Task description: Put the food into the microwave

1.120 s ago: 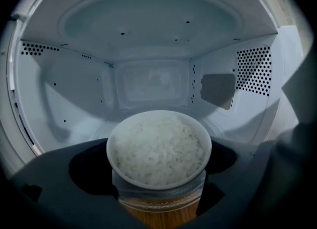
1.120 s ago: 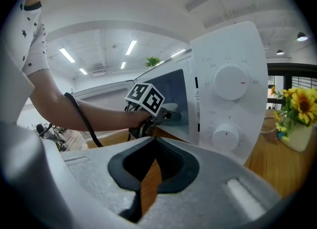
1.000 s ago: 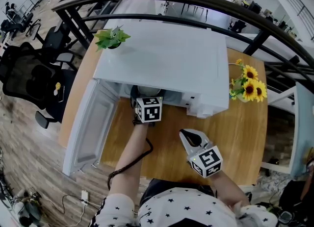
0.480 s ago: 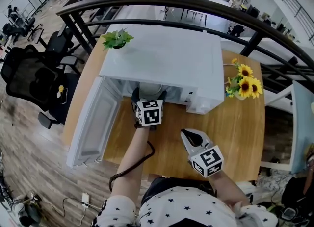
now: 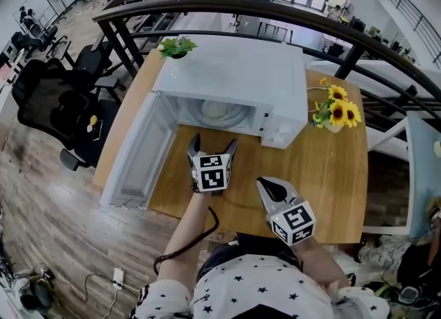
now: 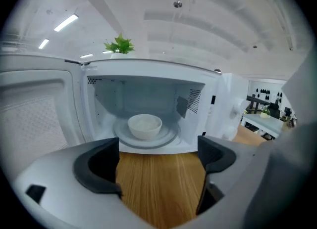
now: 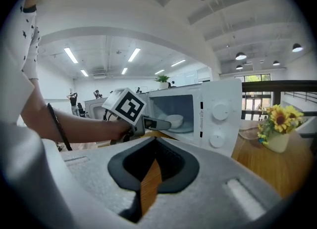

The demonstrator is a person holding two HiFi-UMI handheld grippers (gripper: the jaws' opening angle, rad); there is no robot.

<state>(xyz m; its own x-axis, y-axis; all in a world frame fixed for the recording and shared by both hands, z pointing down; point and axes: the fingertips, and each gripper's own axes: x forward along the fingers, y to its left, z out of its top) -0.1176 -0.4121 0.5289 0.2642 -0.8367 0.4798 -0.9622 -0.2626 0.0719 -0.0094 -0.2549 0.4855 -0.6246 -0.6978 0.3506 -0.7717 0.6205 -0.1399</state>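
- Table [image 5: 331, 173]: wooden; carries everything below.
- Microwave [image 5: 241, 83]: white, at the table's far edge, cavity exposed.
- Door [image 5: 138, 152]: swung fully open to the left. Shutting it appears to be the one step left.
- Left gripper [image 5: 213, 142]: just in front of the cavity, jaws spread wide with only bare wood between them.
- Right gripper [image 5: 267, 185]: nearer the person and apart from the microwave, jaws drawn together on nothing.
- Bowl [image 6: 144, 125]: white, holding the food, upright on the turntable inside. The placing looks finished.
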